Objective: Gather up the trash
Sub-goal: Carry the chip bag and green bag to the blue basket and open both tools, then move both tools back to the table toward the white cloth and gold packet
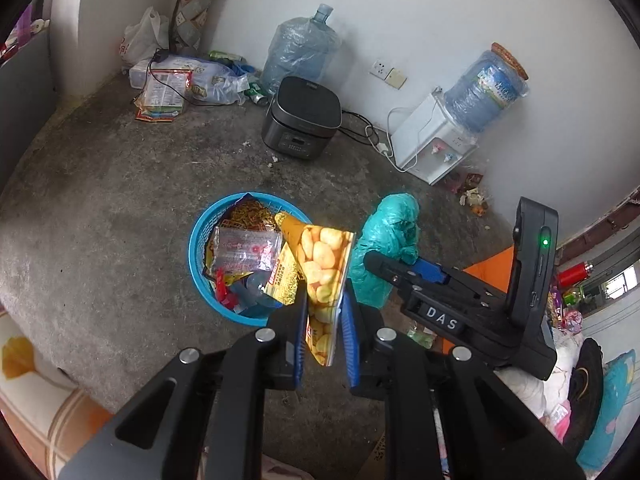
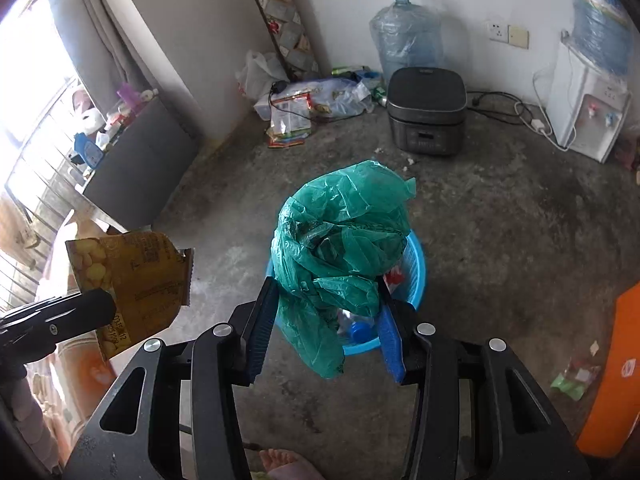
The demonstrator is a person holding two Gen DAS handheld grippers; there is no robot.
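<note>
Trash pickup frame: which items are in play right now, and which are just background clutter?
In play:
left gripper, shut on snack packet
right gripper, holding green plastic bag
blue basket, already part full

Background:
rice cooker
water dispenser
empty water jug
orange box

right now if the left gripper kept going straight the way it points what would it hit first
Most likely the trash piled in the blue basket. The left gripper, shut on the yellow snack bag, points down at it; the clear wrapper on top looks nearest, though depth is unclear.

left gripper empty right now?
No: in the left wrist view the left gripper is clamped on a yellow snack packet above the blue basket.
</note>
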